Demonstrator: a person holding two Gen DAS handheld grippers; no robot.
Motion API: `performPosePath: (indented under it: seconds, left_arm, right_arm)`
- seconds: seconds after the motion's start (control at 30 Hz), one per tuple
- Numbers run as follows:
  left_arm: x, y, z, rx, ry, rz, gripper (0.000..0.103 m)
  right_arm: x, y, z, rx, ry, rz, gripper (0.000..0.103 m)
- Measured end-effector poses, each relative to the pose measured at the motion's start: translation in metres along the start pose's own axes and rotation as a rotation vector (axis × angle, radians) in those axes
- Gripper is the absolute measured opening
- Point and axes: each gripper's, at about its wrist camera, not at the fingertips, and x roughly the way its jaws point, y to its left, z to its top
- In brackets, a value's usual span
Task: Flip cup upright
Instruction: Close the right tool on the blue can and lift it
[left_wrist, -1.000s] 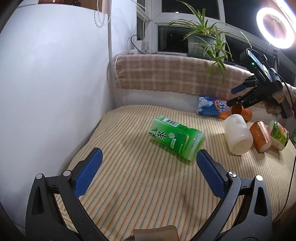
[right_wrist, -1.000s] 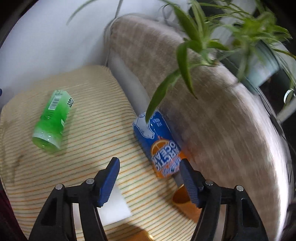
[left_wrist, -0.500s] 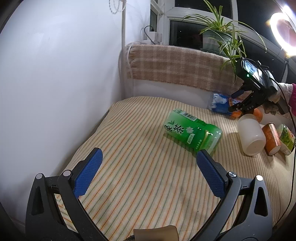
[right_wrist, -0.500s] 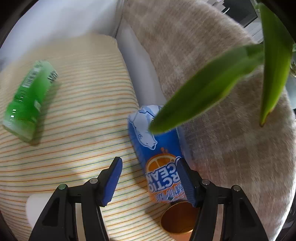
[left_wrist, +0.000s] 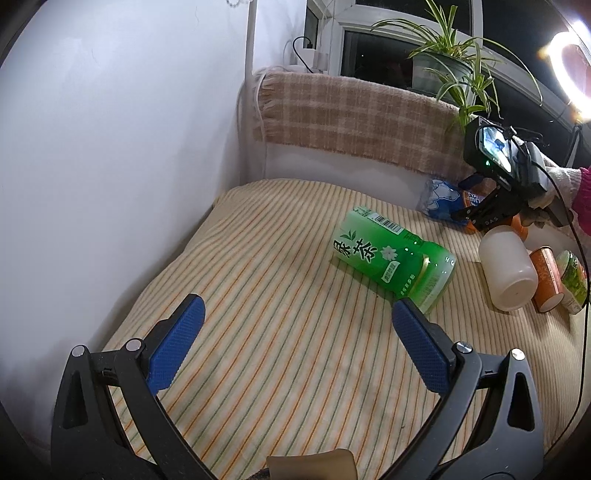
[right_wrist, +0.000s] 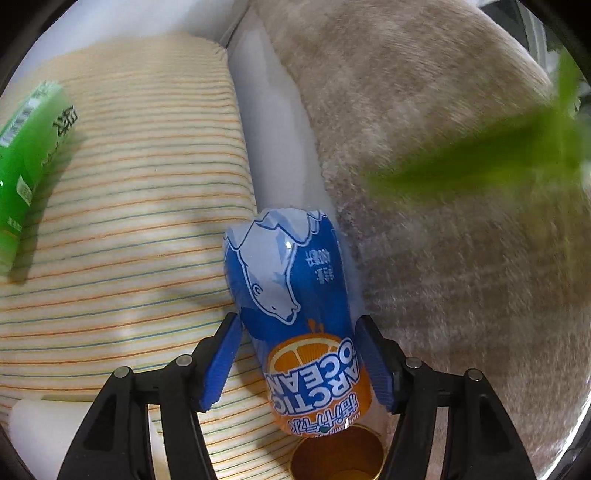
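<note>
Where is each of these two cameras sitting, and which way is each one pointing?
Left wrist view: sits on the left gripper, jaws wide open, looking across the striped cloth at the lying green cup; the right gripper and gloved hand show far right.
Right wrist view: sits on the right gripper, pointing down at the lying blue cup between its open fingers.
Shared: green cup, blue cup, striped cloth, white bottle.
</note>
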Motion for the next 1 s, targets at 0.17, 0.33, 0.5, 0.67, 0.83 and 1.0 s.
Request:
performPosePath:
  seconds: [0.17,0.33,0.5,0.67,0.83,1.0]
  left_arm:
    - [0.000,-0.001,0.000,-0.001,0.005,-0.001,0.103]
    - [-0.001,0.001,0.000,-0.004,0.005,-0.003,0.103]
    - [-0.002,0.001,0.001,-0.005,-0.001,0.000,0.103]
    - [-0.005,0.002,0.000,-0.005,-0.007,0.000,0.103]
    - [-0.010,0.003,-0.001,-0.008,-0.015,0.000,0.103]
    - [-0.017,0.006,-0.004,-0.012,-0.024,0.004,0.103]
  right_arm:
    - [0.018,0.018,0.009,-0.049,0.019,-0.045,0.066]
    - [0.024,0.025,0.010,-0.065,0.013,-0.060,0.063]
    - [0.002,0.035,0.005,-0.058,-0.026,-0.048,0.060]
    - [-0.019,0.044,0.008,-0.075,-0.055,-0.045,0.060]
    - [-0.051,0.052,0.020,-0.095,-0.087,-0.038,0.059]
    - [-0.086,0.069,0.026,-0.111,-0.130,-0.057,0.058]
